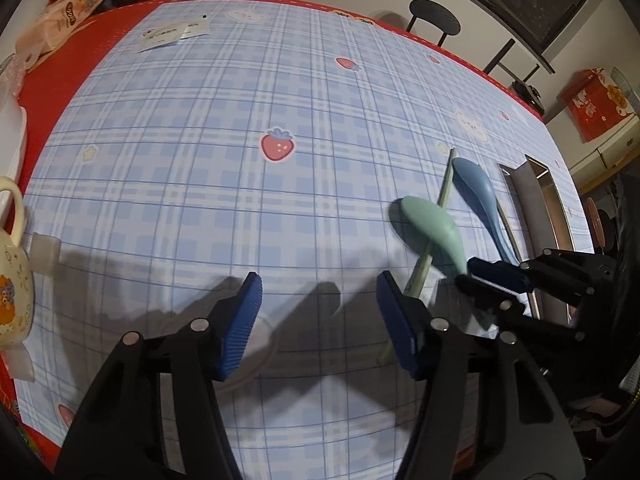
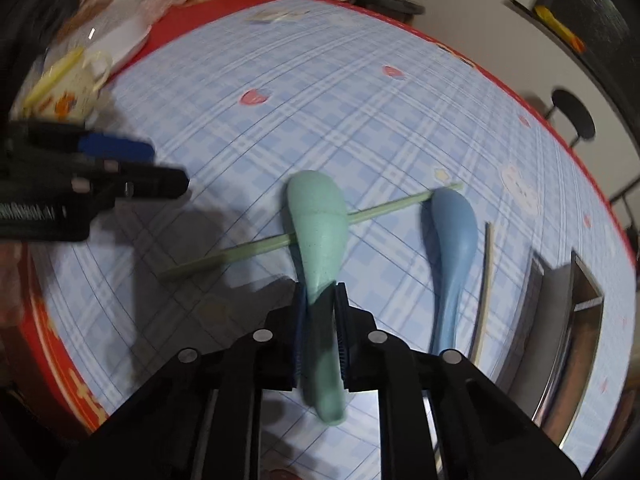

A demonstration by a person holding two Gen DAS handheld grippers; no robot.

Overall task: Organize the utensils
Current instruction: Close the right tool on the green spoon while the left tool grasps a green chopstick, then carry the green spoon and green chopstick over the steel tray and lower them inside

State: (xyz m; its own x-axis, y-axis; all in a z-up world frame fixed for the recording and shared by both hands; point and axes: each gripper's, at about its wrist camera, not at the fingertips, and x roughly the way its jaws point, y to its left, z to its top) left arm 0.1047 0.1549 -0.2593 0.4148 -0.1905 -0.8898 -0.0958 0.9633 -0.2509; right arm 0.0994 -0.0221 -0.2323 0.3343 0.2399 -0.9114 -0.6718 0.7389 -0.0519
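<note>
My right gripper [image 2: 320, 296] is shut on the handle of a green spoon [image 2: 318, 224], bowl pointing away; it also shows in the left wrist view [image 1: 430, 226]. The spoon sits over a pale green chopstick [image 2: 240, 246]. A blue spoon [image 2: 454, 236] lies to its right on the checked tablecloth, with another chopstick [image 2: 486, 280] beside it. My left gripper [image 1: 318, 300] is open and empty above the cloth, left of the spoons. The right gripper shows in the left wrist view [image 1: 486, 276].
A steel tray [image 2: 576, 320] lies at the right edge of the table, also in the left wrist view [image 1: 548, 208]. A cream mug [image 1: 10, 256] stands at the left. Snack packets [image 1: 68, 12] and papers [image 1: 172, 34] lie at the far side. A black stool [image 1: 434, 18] stands beyond.
</note>
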